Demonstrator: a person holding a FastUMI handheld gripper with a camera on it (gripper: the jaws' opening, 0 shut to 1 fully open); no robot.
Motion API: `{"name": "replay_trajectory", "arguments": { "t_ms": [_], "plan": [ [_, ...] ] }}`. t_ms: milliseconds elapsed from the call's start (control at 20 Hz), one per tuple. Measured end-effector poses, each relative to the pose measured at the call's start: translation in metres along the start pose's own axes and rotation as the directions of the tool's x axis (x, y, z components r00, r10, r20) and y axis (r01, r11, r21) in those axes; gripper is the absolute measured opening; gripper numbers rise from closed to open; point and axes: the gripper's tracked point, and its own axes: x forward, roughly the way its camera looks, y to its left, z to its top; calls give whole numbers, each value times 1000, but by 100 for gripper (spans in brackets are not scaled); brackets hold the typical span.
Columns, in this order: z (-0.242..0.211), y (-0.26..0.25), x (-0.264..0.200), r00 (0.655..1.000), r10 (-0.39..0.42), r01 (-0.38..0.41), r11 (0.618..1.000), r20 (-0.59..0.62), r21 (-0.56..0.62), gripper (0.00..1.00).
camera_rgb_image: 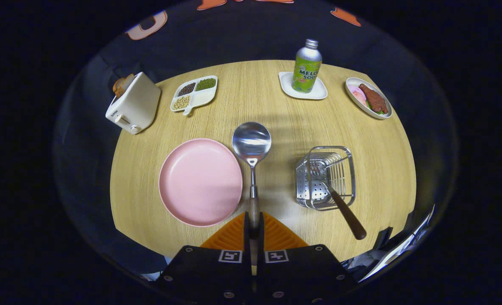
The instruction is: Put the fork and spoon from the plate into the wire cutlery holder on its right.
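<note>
Clenched on the spoon's (251,169) wooden handle, the fingers (253,228) hold it pointing straight ahead, bowl raised over bare table (276,106). Just left of them lies the empty pink plate (200,181). To their right, apart, stands the wire cutlery holder (325,178) with the fork (340,203) leaning out over its near edge.

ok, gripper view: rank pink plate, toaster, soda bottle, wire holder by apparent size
1. pink plate, clearly largest.
2. wire holder and toaster: they look alike, so no ranking; the toaster sits farther off.
3. soda bottle, smallest, but farthest away, so unsure.
The gripper jaws are closed on the spoon handle.
</note>
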Motion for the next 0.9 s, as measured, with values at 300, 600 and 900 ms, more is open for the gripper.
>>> {"name": "replay_trajectory", "arguments": {
  "t_ms": [300,600,900],
  "plan": [
    [-2,-43,-20,1000,-20,20,1000,-15,14,5],
    [-16,-64,-28,994,-5,4,1000,-111,-3,5],
    [-21,-78,-28,980,-2,-4,999,-201,-33,5]
  ]
}}
